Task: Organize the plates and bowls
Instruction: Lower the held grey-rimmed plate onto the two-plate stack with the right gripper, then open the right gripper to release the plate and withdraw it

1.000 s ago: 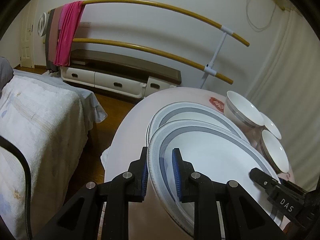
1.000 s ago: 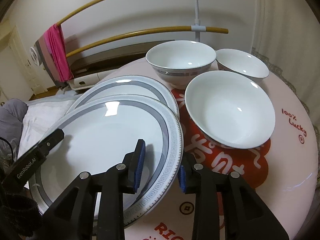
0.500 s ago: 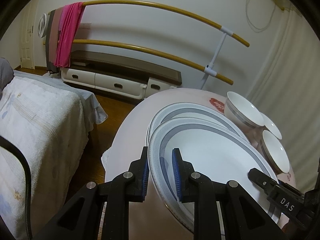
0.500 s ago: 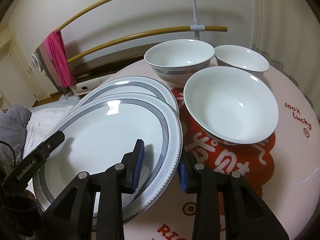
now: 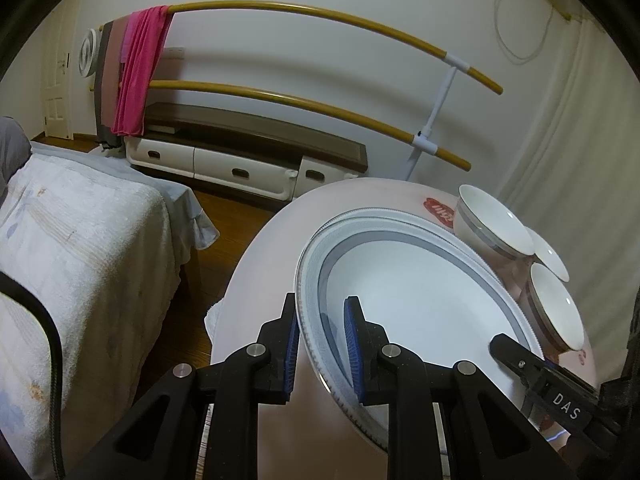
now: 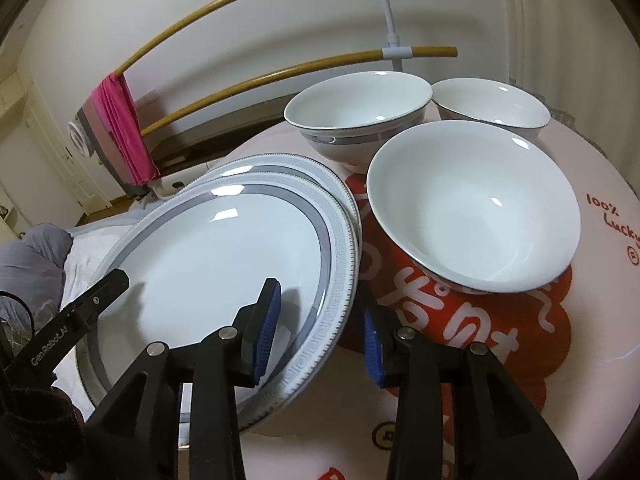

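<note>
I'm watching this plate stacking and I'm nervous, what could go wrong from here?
1. The top plate sits off-centre on the lower plate. The right hand-held gripper has just been opening, its pads clear of the rim, so only the left hand-held gripper clamps it; the plate may tip or slide.
2. The near bowl stands close beside the plates; a swinging rim could knock it.

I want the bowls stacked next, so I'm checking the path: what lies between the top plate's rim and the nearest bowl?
In the right wrist view, only bare printed table cover separates the top plate from the nearest bowl; the right tongs straddle that plate's rim.
</note>
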The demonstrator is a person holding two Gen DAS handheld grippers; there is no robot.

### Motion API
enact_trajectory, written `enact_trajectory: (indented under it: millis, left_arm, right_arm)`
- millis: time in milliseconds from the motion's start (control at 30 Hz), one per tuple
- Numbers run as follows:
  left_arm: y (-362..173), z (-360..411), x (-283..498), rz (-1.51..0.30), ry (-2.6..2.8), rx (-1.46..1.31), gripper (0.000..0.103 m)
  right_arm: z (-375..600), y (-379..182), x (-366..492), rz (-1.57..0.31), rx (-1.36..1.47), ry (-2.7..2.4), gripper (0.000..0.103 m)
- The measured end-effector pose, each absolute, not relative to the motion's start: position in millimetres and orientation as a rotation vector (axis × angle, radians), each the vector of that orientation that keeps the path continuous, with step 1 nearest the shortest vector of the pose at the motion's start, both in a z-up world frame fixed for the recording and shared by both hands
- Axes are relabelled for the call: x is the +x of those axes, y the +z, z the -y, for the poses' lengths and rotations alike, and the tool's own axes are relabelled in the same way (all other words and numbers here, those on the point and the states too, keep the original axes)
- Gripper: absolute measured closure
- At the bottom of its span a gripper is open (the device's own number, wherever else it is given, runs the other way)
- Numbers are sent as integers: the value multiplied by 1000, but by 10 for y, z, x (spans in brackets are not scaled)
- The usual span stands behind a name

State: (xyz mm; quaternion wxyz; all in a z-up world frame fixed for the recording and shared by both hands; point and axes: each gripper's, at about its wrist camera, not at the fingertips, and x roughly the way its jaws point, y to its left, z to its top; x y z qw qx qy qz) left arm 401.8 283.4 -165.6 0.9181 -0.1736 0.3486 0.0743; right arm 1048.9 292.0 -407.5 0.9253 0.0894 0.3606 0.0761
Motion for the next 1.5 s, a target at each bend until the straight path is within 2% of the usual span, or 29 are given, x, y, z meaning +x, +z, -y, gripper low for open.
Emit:
enact_trajectory:
  millis: [300, 533, 800, 1000, 1033, 1167, 1233, 1300, 1400, 1500]
  left_arm:
    - [-1675, -2854, 4078, -723, 159, -359, 85]
    - [-1715, -2853, 4124, -729, 162, -340, 83]
    - [-1723, -2842, 4170, -742, 159, -334, 81]
    - [-1702, -2818, 4199, -750, 169, -328, 80]
    - [-1699, -2813, 4196, -753, 171, -328, 78]
    - [-1648, -2792, 4138, -749, 182, -332, 59]
    - [-1601, -2763, 4078, -743, 189, -322, 56]
    - [-1548, -2725, 4005, -734, 195, -315, 48]
    - [-1464, -2644, 3877, -718, 206, -306, 46]
    - [-1334, -2525, 3697, -697, 219, -293, 40]
  right_arm:
    - [-2894, -4120, 10523, -737, 204, 157, 62]
    - [-2892, -4154, 10564, -739, 225, 154, 55]
    - [-2903, -4180, 10595, -745, 227, 161, 55]
    - [-2902, -4190, 10607, -755, 230, 174, 51]
    - [-2904, -4189, 10603, -757, 226, 173, 50]
    - [-2913, -4170, 10547, -762, 217, 181, 49]
    - [-2907, -4137, 10515, -755, 214, 186, 49]
    - [-2889, -4099, 10454, -750, 210, 193, 48]
    - [-2839, -4017, 10327, -733, 207, 206, 43]
    - [-2788, -3924, 10172, -715, 207, 222, 38]
